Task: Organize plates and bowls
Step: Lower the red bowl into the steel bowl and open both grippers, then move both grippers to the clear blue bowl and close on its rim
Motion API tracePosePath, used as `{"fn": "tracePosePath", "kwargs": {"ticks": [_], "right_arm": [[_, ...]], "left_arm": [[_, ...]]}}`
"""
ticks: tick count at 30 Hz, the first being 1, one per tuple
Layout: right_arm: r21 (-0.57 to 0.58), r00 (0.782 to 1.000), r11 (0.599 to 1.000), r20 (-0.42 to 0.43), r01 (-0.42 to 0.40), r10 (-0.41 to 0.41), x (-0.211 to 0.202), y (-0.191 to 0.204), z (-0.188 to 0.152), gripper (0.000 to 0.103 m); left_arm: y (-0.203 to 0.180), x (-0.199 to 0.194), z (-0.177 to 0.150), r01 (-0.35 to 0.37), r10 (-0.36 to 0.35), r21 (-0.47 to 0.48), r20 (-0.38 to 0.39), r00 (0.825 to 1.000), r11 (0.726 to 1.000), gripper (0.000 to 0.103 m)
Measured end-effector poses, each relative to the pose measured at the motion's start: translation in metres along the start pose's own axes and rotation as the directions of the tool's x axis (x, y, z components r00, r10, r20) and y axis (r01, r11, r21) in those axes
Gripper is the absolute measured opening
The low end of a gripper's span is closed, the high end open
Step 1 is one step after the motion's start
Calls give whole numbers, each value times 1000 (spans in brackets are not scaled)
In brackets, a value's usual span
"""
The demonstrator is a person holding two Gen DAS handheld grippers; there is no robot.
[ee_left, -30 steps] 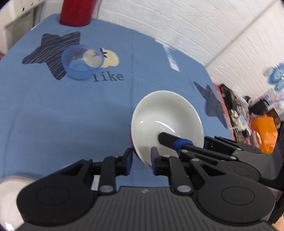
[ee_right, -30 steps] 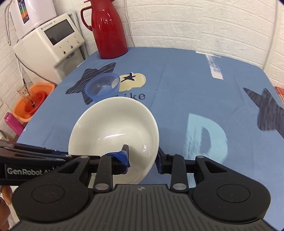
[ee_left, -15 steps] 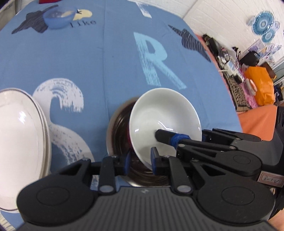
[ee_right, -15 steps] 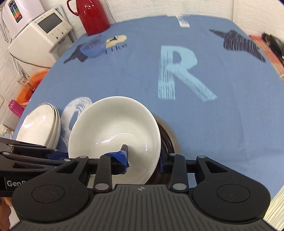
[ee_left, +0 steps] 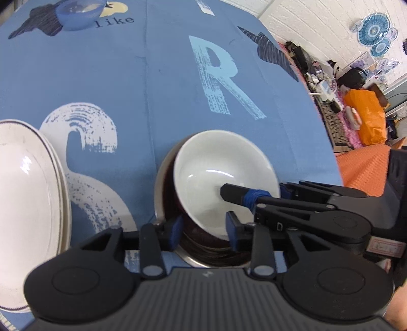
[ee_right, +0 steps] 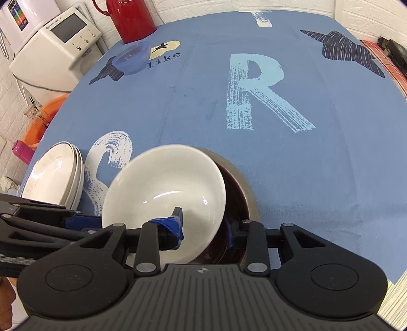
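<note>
A white bowl (ee_left: 216,165) (ee_right: 162,183) leans tilted inside a dark bowl (ee_left: 203,242) (ee_right: 234,198), which is nested in a steel bowl (ee_left: 159,188) (ee_right: 244,178) on the blue tablecloth. My right gripper (ee_right: 203,230) (ee_left: 251,189) is shut on the white bowl's near wall, one finger inside and one outside. My left gripper (ee_left: 203,229) stands open, its fingers spread either side of the bowl's lower rim. A stack of white plates (ee_left: 25,191) (ee_right: 53,178) lies just left of the bowls.
A translucent blue bowl (ee_left: 78,11) (ee_right: 132,57) sits far back on the cloth, near a red thermos (ee_right: 132,17). A white appliance (ee_right: 56,43) and an orange basin (ee_right: 43,114) stand off the table's left edge. Clutter lies on the floor at right (ee_left: 361,119).
The white bowl came from the table's far side down into the dark bowl in the steel bowl. My left gripper's fingers have spread apart; the right keeps its hold.
</note>
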State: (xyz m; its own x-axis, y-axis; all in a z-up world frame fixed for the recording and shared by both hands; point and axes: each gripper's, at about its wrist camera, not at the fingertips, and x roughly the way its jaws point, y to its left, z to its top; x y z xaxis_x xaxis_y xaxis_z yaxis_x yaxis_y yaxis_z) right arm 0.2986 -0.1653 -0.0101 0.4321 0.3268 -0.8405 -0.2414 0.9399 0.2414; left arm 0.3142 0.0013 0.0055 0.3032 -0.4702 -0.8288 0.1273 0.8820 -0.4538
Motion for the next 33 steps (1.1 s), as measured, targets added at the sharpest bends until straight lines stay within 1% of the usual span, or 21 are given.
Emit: {"fn": "tracePosePath", "kwargs": {"ticks": [1, 2, 3, 4, 6, 9, 13, 16, 19, 21, 23, 25, 28, 30, 33], "right_arm": [[12, 1000, 1000, -6, -1, 1, 0, -1, 1, 17], [16, 1000, 1000, -7, 2, -2, -1, -1, 2, 17], [12, 1000, 1000, -7, 11, -11, -3, 0, 4, 18], [8, 1000, 1000, -2, 22, -22, -5, 2, 6, 18], [-6, 999, 1000, 17, 29, -28, -12, 6, 9, 21], [-50, 997, 997, 51, 58, -56, -25, 13, 15, 21], [-67, 993, 995, 98, 73, -67, -38, 15, 23, 21], [-59, 992, 996, 110, 65, -59, -41, 10, 24, 21], [-31, 992, 998, 116, 51, -47, -37, 4, 28, 21], [-16, 993, 999, 114, 41, -39, -28, 5, 37, 21], [-15, 994, 999, 105, 39, -38, -16, 10, 51, 22], [-26, 995, 999, 98, 27, -24, -2, 20, 69, 22], [-52, 996, 999, 92, -3, 8, 24, 42, 102, 22], [-68, 995, 997, 91, -27, 33, 44, 58, 127, 22], [-79, 993, 995, 95, -66, 73, 74, 82, 169, 23]], "left_arm": [[0, -3, 0, 12, -12, 6, 1, 1000, 1000, 46], [-2, -8, 1, 13, -13, 22, 13, 1000, 1000, 53], [-5, -12, 1, 2, -3, 43, 28, 1000, 999, 54], [-7, -15, 1, -10, 8, 54, 37, 999, 998, 54], [-7, -23, 2, 1, -4, 62, 50, 999, 998, 54], [-5, -34, 5, 0, -4, 60, 77, 997, 998, 54], [11, -53, 10, -9, 4, 37, 118, 993, 999, 54], [37, -71, 15, -45, 42, 18, 157, 987, 999, 55], [74, -90, 22, -104, 108, -30, 199, 974, 994, 56], [97, -99, 31, -146, 160, -78, 219, 963, 986, 56], [121, -102, 45, -166, 190, -122, 226, 956, 979, 56], [137, -102, 62, -176, 209, -156, 232, 950, 972, 56], [157, -100, 92, -168, 217, -202, 249, 944, 965, 56], [172, -96, 119, -158, 223, -247, 261, 939, 956, 56], [192, -91, 162, -142, 233, -303, 290, 928, 942, 56]]}}
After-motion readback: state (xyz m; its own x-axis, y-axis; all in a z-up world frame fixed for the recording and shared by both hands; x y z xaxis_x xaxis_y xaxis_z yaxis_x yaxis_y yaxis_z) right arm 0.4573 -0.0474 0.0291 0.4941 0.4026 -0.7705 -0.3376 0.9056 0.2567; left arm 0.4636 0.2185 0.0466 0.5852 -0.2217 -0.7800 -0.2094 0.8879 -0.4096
